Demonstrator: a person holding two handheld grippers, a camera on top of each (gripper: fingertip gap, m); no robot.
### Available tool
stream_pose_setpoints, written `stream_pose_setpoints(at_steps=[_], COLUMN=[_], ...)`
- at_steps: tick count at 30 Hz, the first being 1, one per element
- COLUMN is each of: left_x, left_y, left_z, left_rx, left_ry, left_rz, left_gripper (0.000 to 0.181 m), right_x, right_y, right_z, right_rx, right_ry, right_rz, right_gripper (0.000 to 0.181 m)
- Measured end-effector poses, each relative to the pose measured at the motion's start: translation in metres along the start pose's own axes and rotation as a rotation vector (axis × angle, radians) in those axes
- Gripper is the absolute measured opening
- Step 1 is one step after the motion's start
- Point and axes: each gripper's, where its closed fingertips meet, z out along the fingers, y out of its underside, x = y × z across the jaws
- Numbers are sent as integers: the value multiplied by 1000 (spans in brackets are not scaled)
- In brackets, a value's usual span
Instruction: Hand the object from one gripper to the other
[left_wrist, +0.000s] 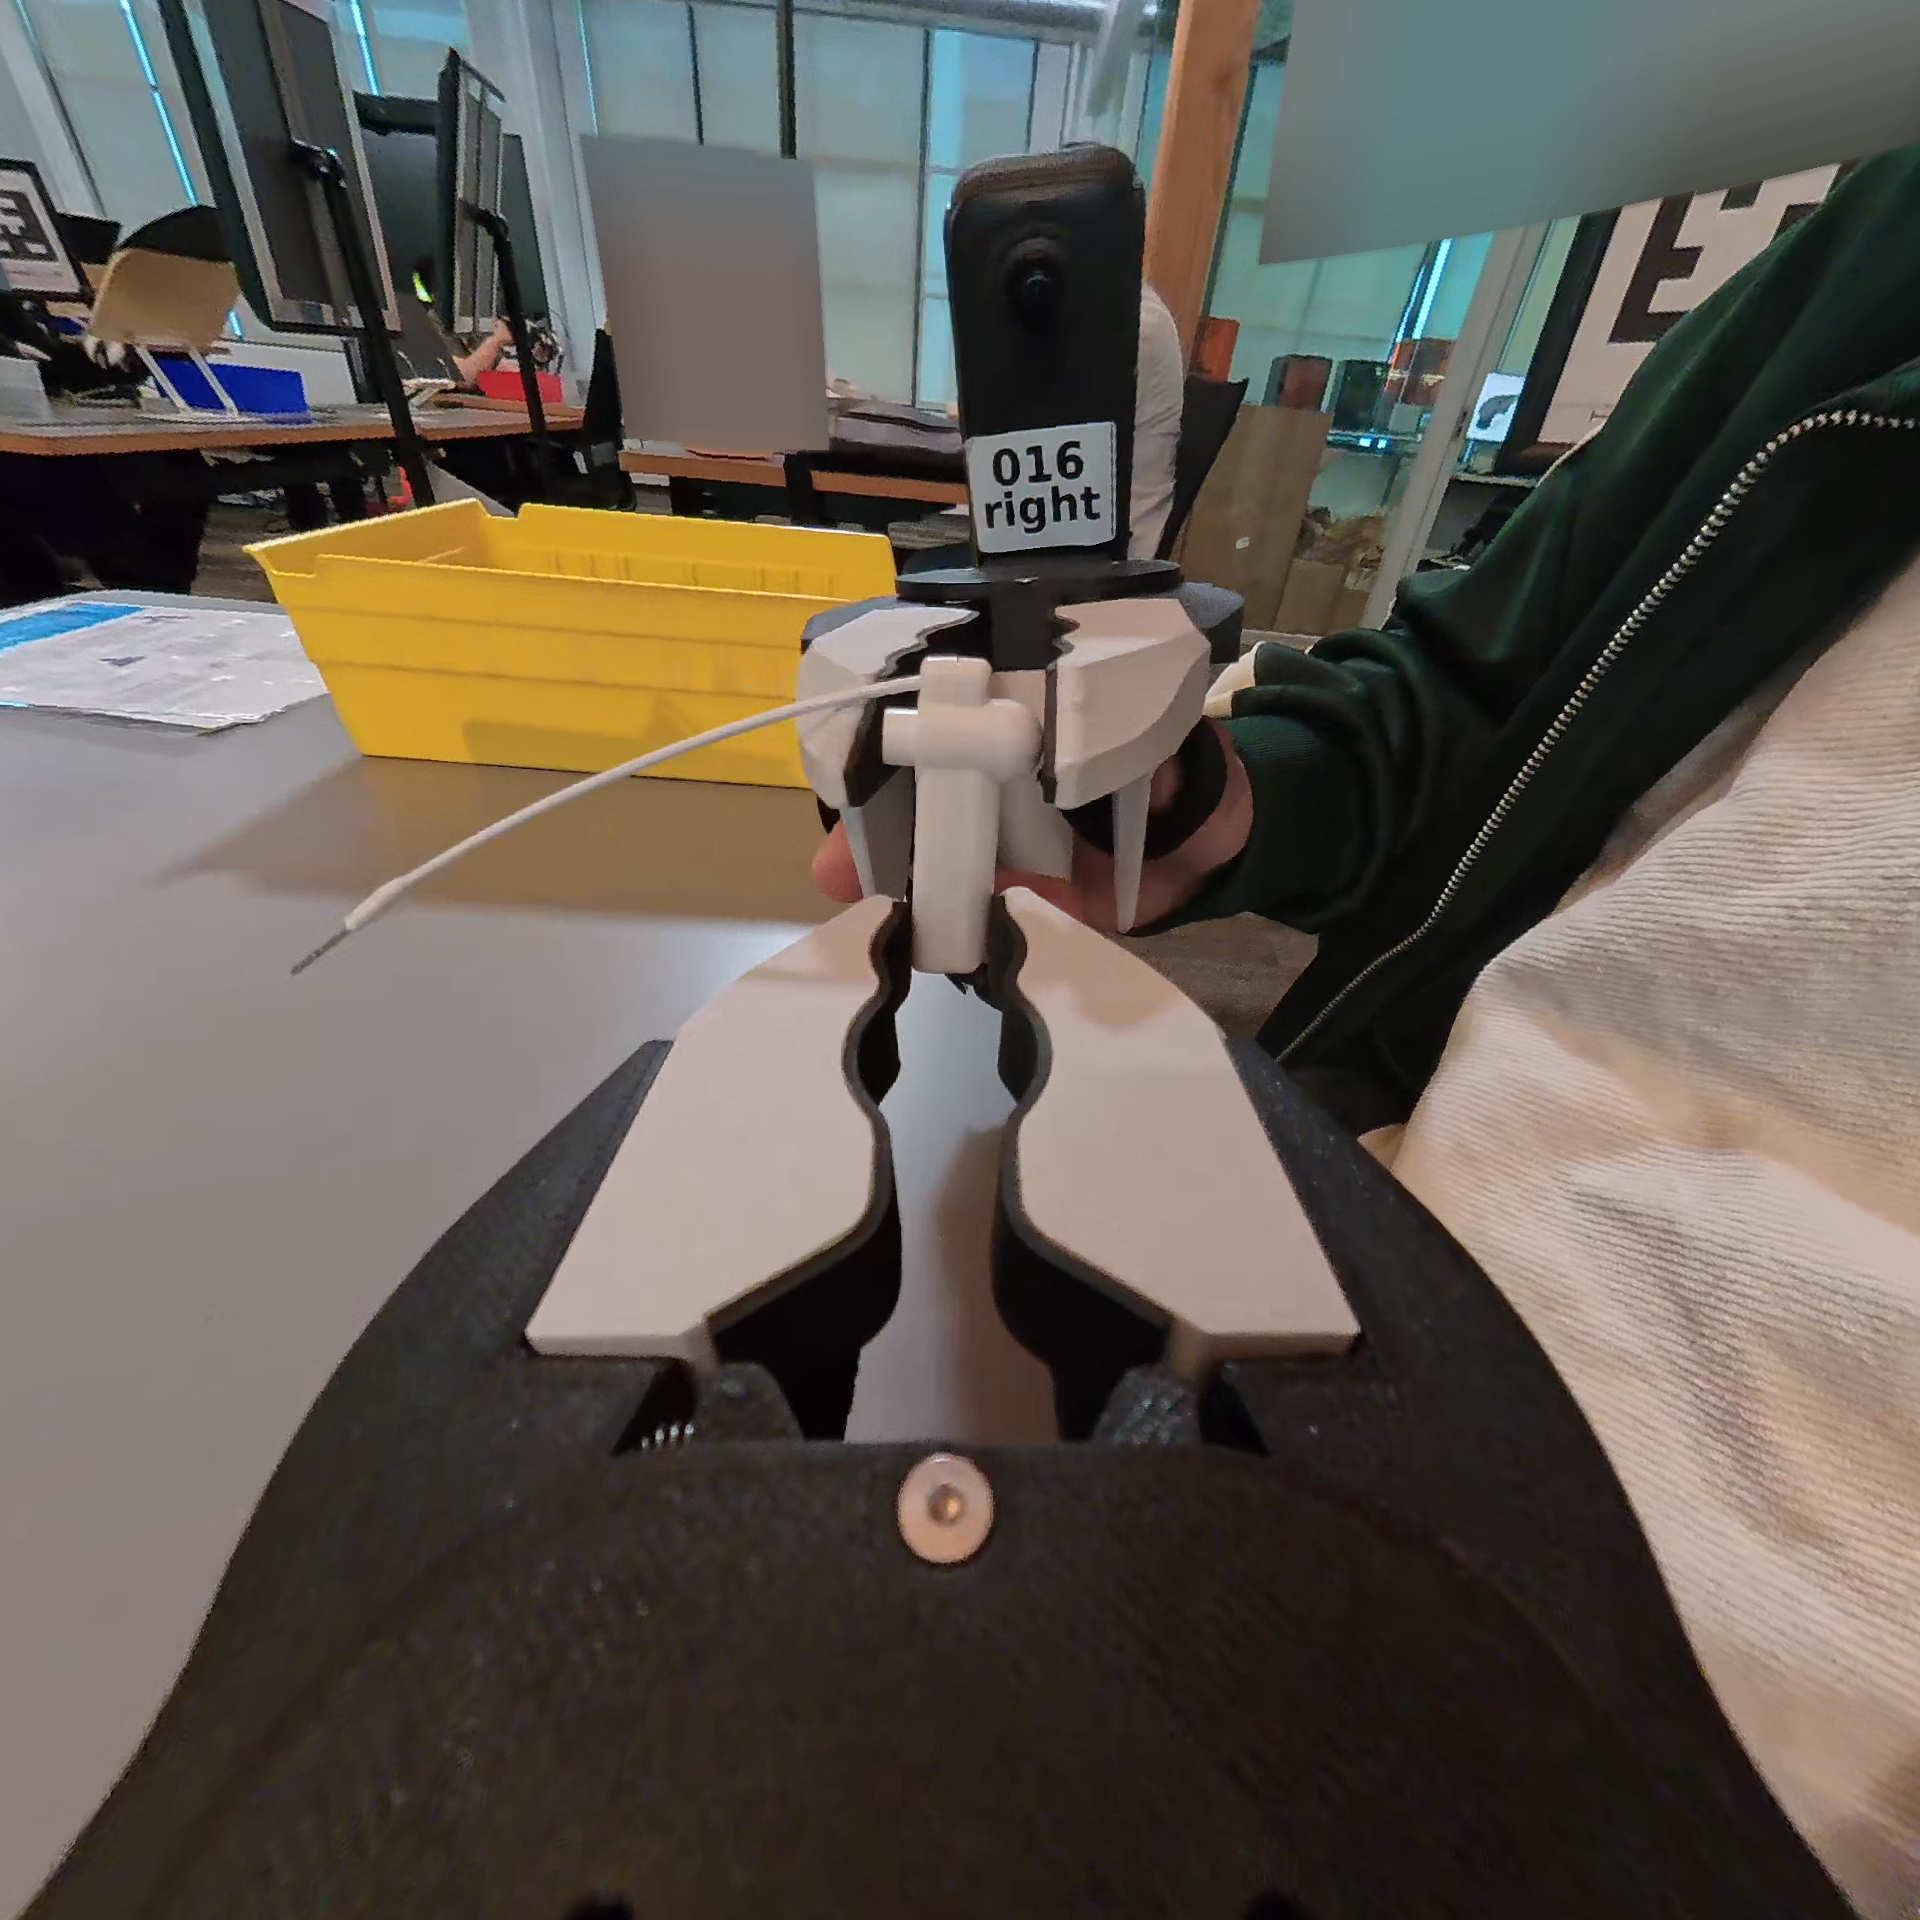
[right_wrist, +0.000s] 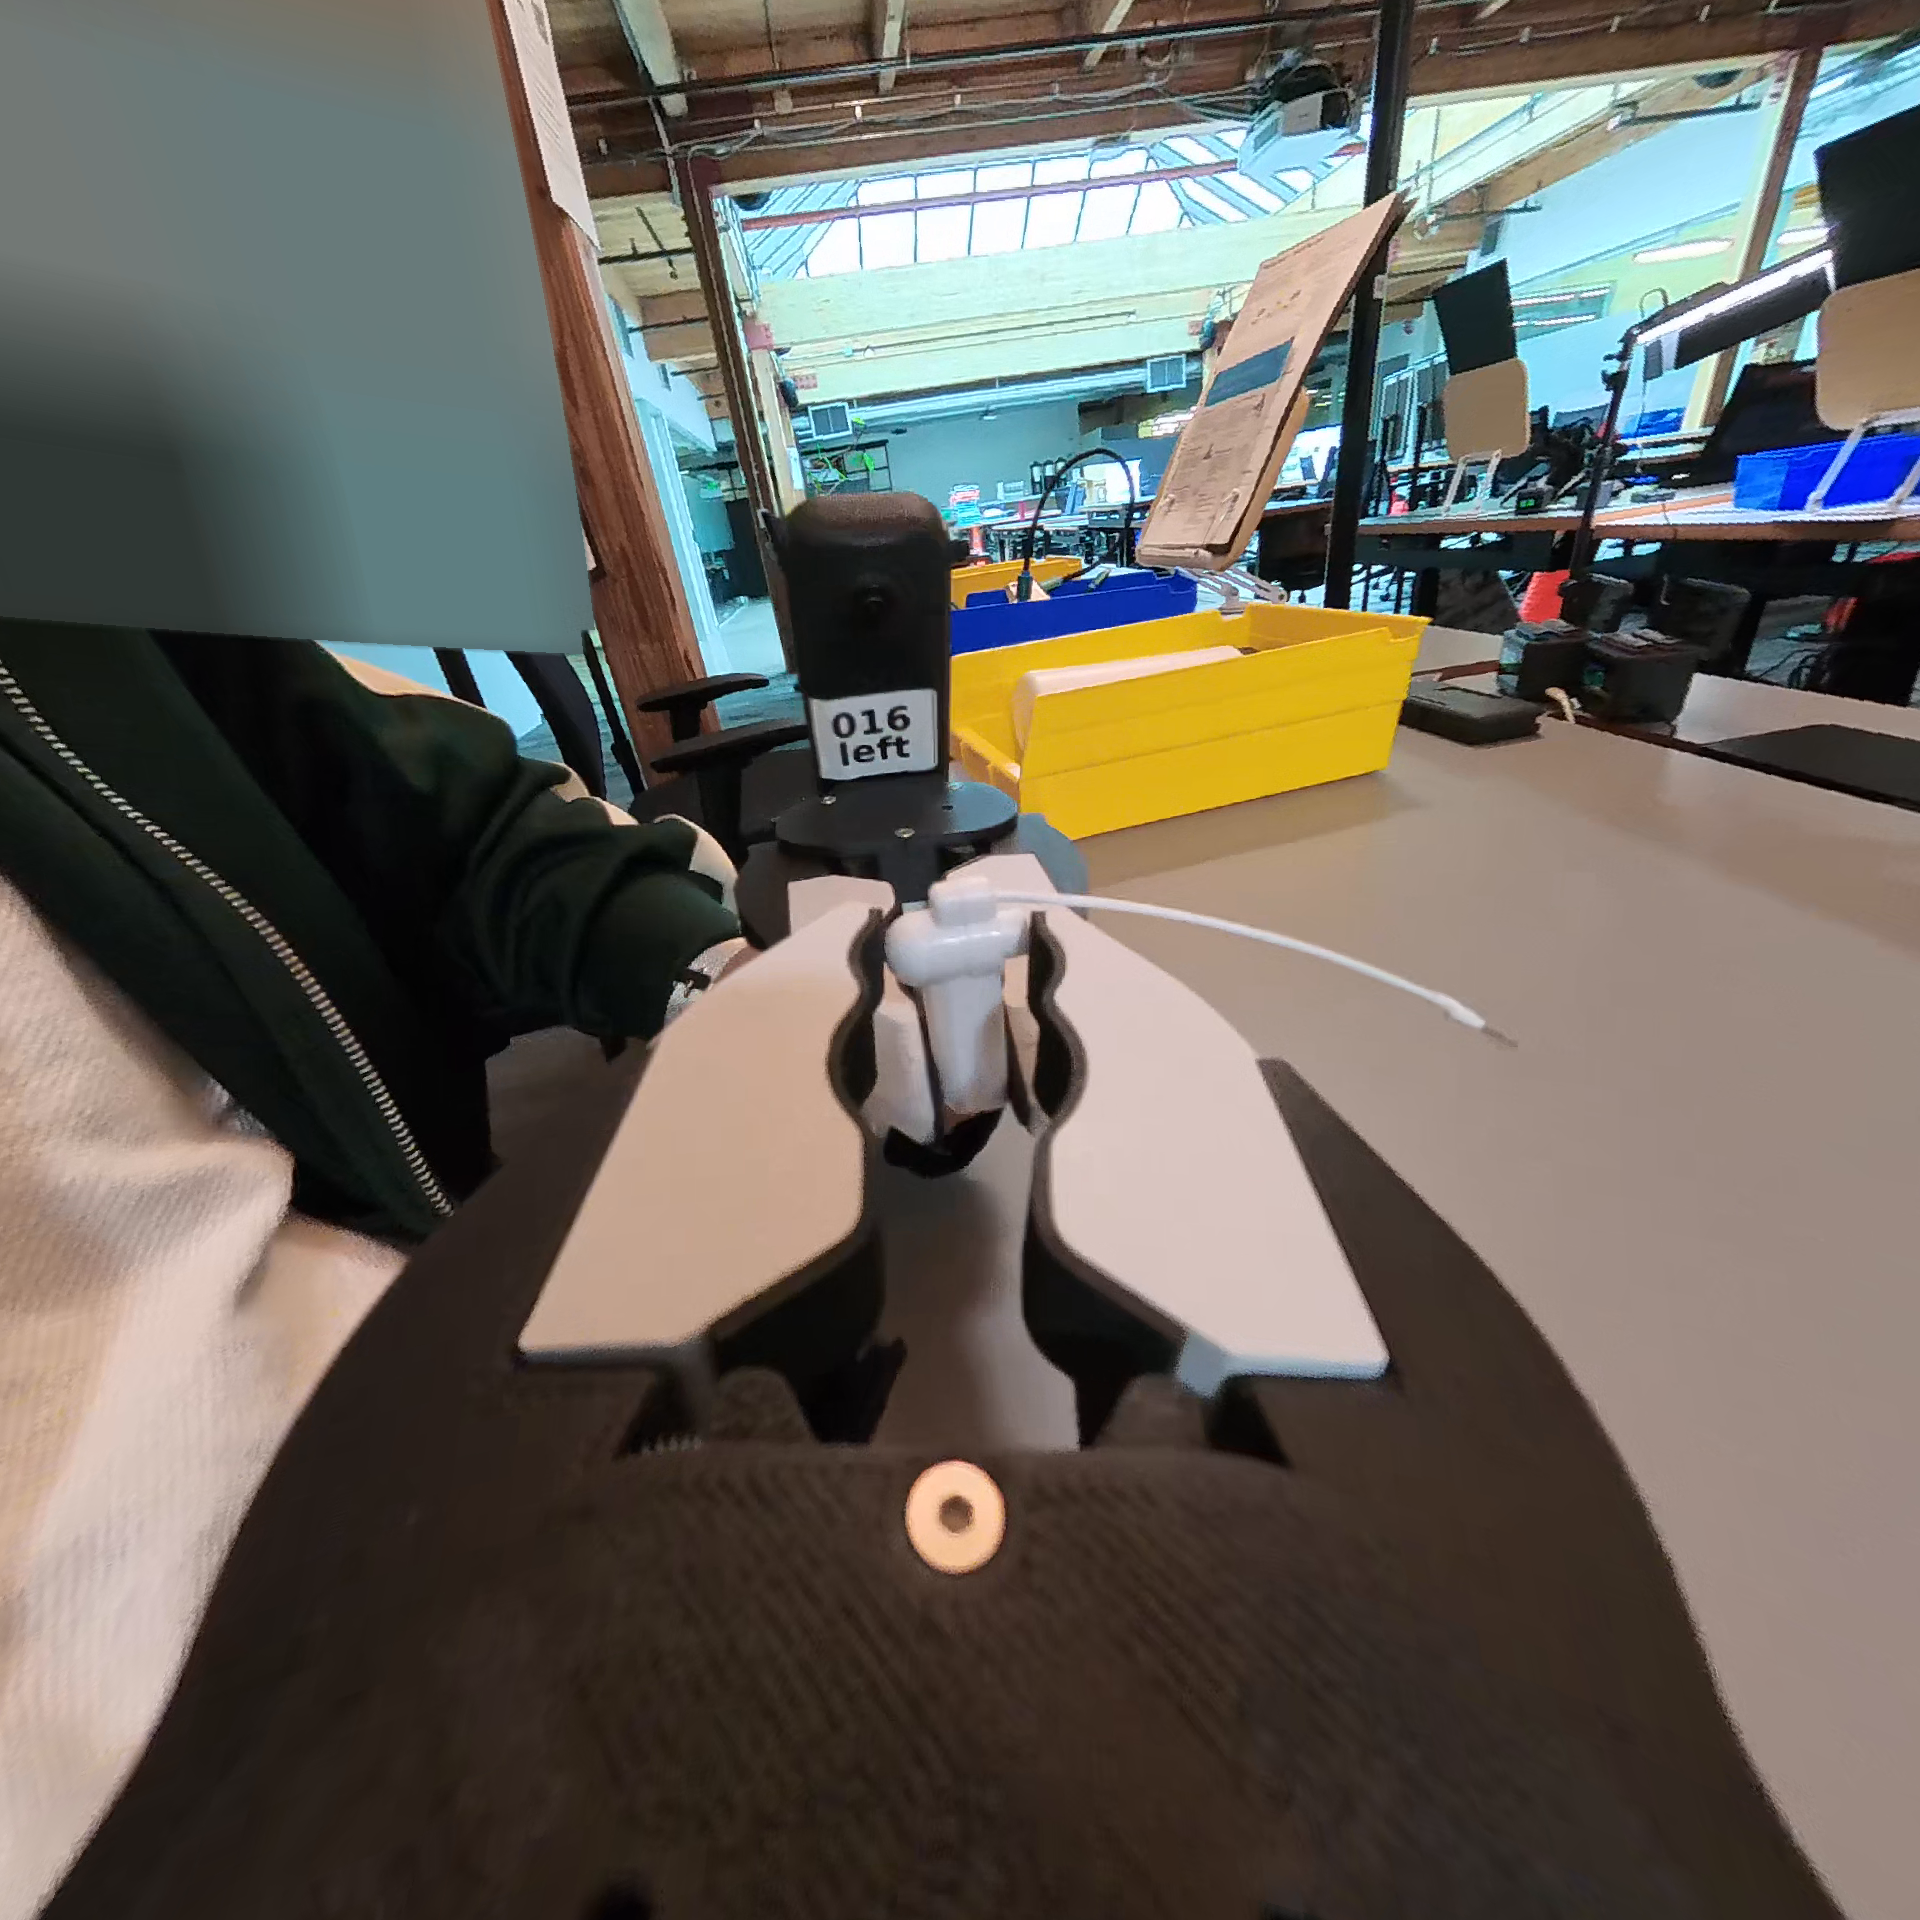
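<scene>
A small white plastic piece (left_wrist: 951, 831) with a short crossbar and a thin white wire (left_wrist: 623, 769) hangs between the two grippers, above the grey table (left_wrist: 312, 1091). My left gripper (left_wrist: 951, 925) is shut on the lower end of its stem. My right gripper (left_wrist: 956, 727) faces it, jaws closed against the ends of the crossbar. In the right wrist view the piece (right_wrist: 966, 1018) sits between my right gripper's tips (right_wrist: 951, 935), the left gripper (right_wrist: 956, 1081) holds it from behind, and the wire (right_wrist: 1299, 951) trails right.
A yellow bin (left_wrist: 582, 644) stands on the table behind the grippers; the right wrist view shows it (right_wrist: 1195, 748) holding a white item (right_wrist: 1122, 675). Papers (left_wrist: 145, 655) lie at far left. A person's green sleeve (left_wrist: 1558, 675) is at right. Black gear (right_wrist: 1600, 665) sits far right. Less than 4 cm separates the two grippers' tips.
</scene>
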Motion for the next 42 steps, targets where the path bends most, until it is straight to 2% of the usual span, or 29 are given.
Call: stream_pose_setpoints(at_steps=[5,8,11,18,22,26,31,38,42], left_x=[1,-2,-5,-19,-35,-58,-63,-56,-53], left_y=[-1,-2,-6,-13,-17,-5,15,29,29], left_z=[0,-1,-4,-17,-27,-36,-36,-28,-28], left_rx=[13,30,59,111,114,6,-166,-285,-289], left_ry=[13,13,22,-8,-92,-228,-260,-262,-245], left_rz=[-18,-46,-79,-134,-104,-33,106,254,266], left_gripper=[14,30,36,35,35,34,36,23,4], right_x=[0,1,4,5,3,-7,-12,-18,-21], right_y=[-1,-2,-4,-9,-12,-14,-19,-16,-15], right_z=[-1,-2,-5,-10,-12,-12,-14,-12,-11], right_rx=[-1,4,13,50,80,101,127,109,96], right_ry=[-3,-1,2,-42,-109,-235,-319,-382,-386], right_rz=[-7,-6,5,94,207,343,437,505,494], right_gripper=[26,26,26,26,26,26,26,26,26])
